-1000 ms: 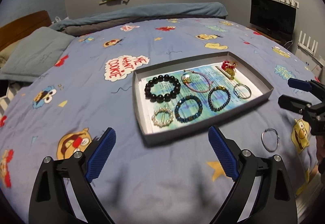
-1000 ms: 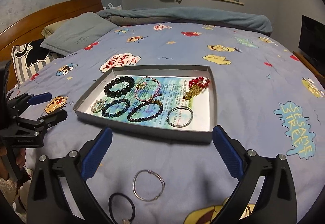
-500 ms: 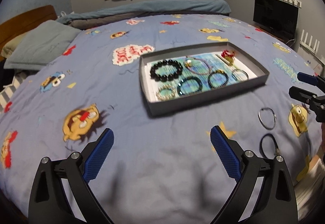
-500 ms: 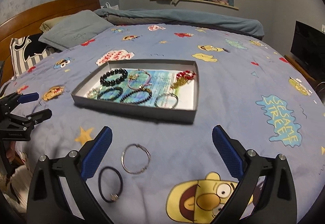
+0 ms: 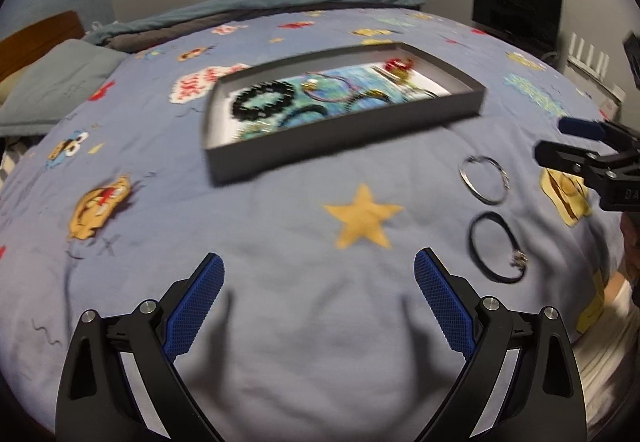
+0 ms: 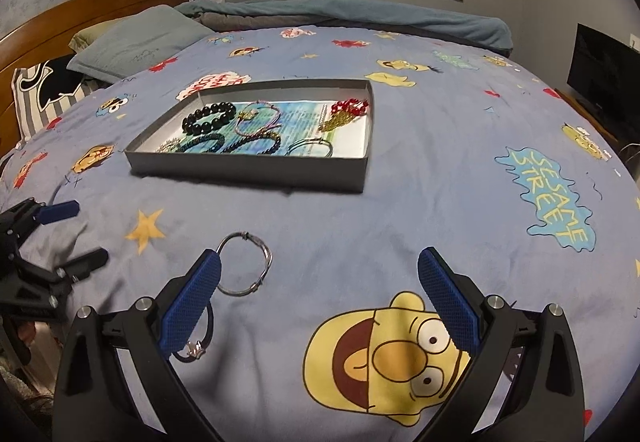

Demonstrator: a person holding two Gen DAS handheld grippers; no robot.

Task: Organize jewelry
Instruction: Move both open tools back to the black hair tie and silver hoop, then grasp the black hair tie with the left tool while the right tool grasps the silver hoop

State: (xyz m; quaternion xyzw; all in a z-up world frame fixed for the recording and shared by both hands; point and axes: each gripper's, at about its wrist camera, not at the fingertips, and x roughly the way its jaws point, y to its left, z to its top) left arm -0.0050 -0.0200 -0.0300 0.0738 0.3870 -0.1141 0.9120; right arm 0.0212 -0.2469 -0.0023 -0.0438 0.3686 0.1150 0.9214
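Observation:
A shallow grey tray (image 5: 344,139) (image 6: 248,165) lies on the blue cartoon bedspread and holds several bracelets, among them a black bead one (image 6: 209,117) and a red and gold piece (image 6: 345,111). A silver bangle (image 5: 483,179) (image 6: 244,264) and a black cord bracelet with a small charm (image 5: 496,248) (image 6: 196,346) lie loose on the spread in front of the tray. My left gripper (image 5: 318,304) is open and empty, well short of the tray. My right gripper (image 6: 318,302) is open and empty; its left finger covers part of both loose bracelets.
Pillows (image 6: 136,41) and a wooden headboard (image 6: 80,13) are at the far left. A rolled blanket (image 6: 360,17) lies along the far edge of the bed. A dark TV screen (image 5: 516,13) stands at the right. The other gripper shows in each view (image 5: 592,157) (image 6: 44,258).
Both grippers have pulled back from the tray and dropped lower. The tray now sits farther off, and both loose bracelets have come close under the right gripper.

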